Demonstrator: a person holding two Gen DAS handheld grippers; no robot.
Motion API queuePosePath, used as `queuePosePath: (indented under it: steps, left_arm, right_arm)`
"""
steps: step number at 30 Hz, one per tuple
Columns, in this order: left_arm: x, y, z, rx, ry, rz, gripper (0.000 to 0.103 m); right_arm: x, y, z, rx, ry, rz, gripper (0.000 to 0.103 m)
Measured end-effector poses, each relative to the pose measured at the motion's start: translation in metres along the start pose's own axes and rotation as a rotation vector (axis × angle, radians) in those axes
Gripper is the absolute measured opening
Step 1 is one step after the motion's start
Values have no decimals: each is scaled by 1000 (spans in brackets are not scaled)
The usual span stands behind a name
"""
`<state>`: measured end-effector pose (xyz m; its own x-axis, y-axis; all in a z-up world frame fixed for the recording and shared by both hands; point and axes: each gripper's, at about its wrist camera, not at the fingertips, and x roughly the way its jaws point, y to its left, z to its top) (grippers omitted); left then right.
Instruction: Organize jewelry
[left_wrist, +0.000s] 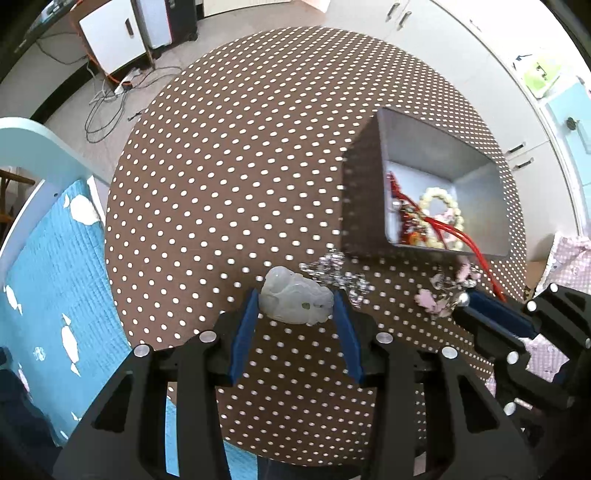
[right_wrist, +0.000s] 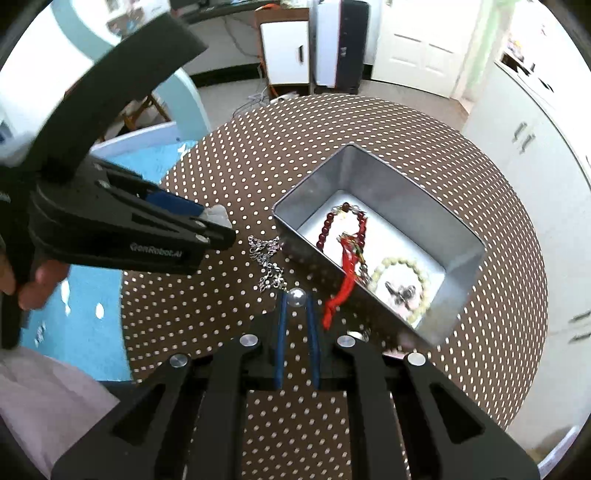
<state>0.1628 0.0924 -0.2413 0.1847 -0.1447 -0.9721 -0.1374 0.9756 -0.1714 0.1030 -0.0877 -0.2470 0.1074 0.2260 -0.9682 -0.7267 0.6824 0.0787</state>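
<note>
Left wrist view: left gripper (left_wrist: 295, 295) jaws clamped on pale jade pendant (left_wrist: 293, 300), held above the dotted counter (left_wrist: 221, 166). Silver chain (left_wrist: 334, 275) lies just beyond it, blurry. Metal tin (left_wrist: 424, 147) to the right w/ pearl bracelet (left_wrist: 443, 210) and red cord (left_wrist: 461, 232) spilling over its near wall. Right gripper (left_wrist: 466, 298) enters at right, tip w/ a silver bead (left_wrist: 463, 298); pink charm bits (left_wrist: 424, 297) beside it, hard to make out.

Right wrist view: right gripper (right_wrist: 296, 297) jaws nearly together, clamped on silver bead (right_wrist: 296, 297). Tin (right_wrist: 461, 229) holds dark red beads (right_wrist: 325, 232), pearl bracelet (right_wrist: 402, 264), red cord (right_wrist: 341, 291) over the rim; near corner smeared. Chain (right_wrist: 267, 264) on counter (right_wrist: 369, 122). Left gripper (right_wrist: 216, 221) w/ pendant (right_wrist: 218, 216) mostly hidden.
</note>
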Motion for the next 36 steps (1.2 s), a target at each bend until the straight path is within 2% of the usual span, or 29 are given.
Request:
queuePosePath:
  steps: [6,11,17,21,23,25,30,34,36]
  left_arm:
    - [-21,-24,-4,23,-44,-7,42]
    - [-41,-44,7,62,-100,-20,42]
    - [-49,-72,34,126,-155,-45,42]
    - [-41,-85,50,165,-142,-42,42]
    - [-38,-86,53,172,-133,-40,42]
    - [-34,-82,49,178,-123,-43,43]
    - [-27,-74,42,169,-97,-31,43]
    - [-29,-69,34,174,-83,-36,43]
    - [-30,-67,29,172,-76,-39,50]
  right_arm:
    - [-26,-24,3,84,-64,5,9]
    - [-42,-38,7,121,-123,-56,9]
    - [-35,-57,21,147,-151,-110,10]
    - [-23,-67,25,199,-121,-132,11]
    - [-21,-71,21,237,-98,-125,34]
    - [-24,-73,13,258,-98,-128,44]
    - [-28,-83,-4,343,-75,-128,44]
    - [-31,-88,-18,383,-50,-145,49]
    - [-30,-92,-25,406,-33,-142,49]
